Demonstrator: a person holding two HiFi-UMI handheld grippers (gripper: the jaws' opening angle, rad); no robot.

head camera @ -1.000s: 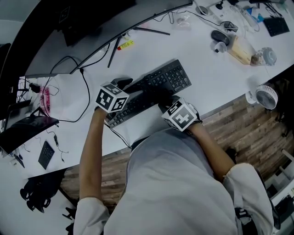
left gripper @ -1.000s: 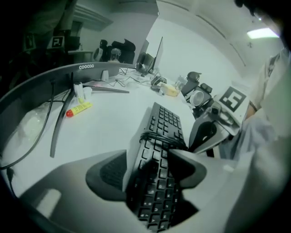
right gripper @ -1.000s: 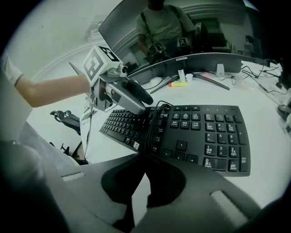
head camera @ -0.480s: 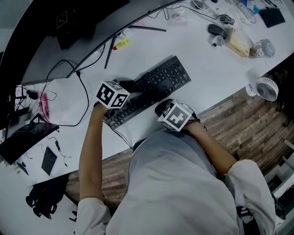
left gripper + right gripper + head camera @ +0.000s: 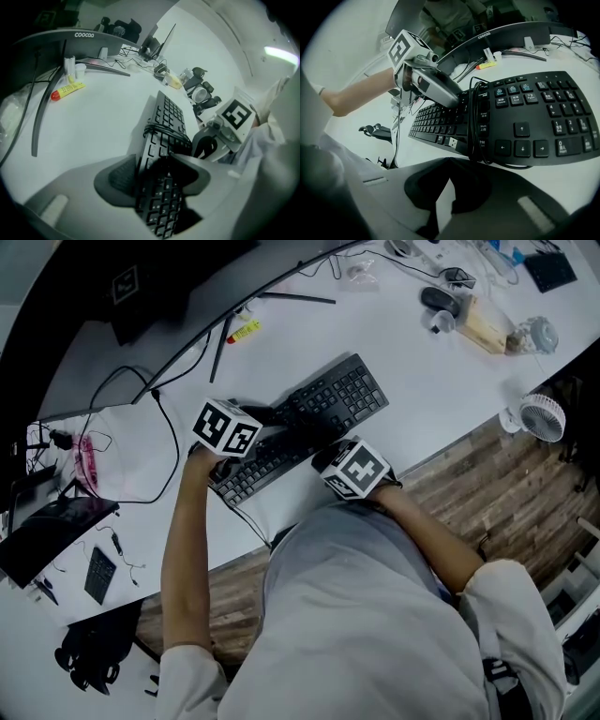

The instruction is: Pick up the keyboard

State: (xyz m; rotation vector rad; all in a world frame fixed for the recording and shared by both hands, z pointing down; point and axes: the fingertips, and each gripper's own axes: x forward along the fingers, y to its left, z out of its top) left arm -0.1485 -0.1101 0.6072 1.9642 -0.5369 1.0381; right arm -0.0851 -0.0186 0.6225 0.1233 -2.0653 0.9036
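Observation:
A black keyboard lies slantwise on the white desk, its cable wound round its middle. My left gripper is shut on the keyboard's left half; in the left gripper view the keys sit pinched between the two pads. My right gripper is at the keyboard's near edge. In the right gripper view its jaws meet with nothing between them, just short of the keyboard and the loose USB plug. The left gripper shows there too.
A curved monitor stands behind the keyboard, with a yellow tube under it. A mouse, a cup and clutter sit far right. A small fan hangs at the desk edge. A calculator lies lower left.
The right gripper has slid up and left against the keyboard's near edge. The left gripper has kept its hold on the keyboard.

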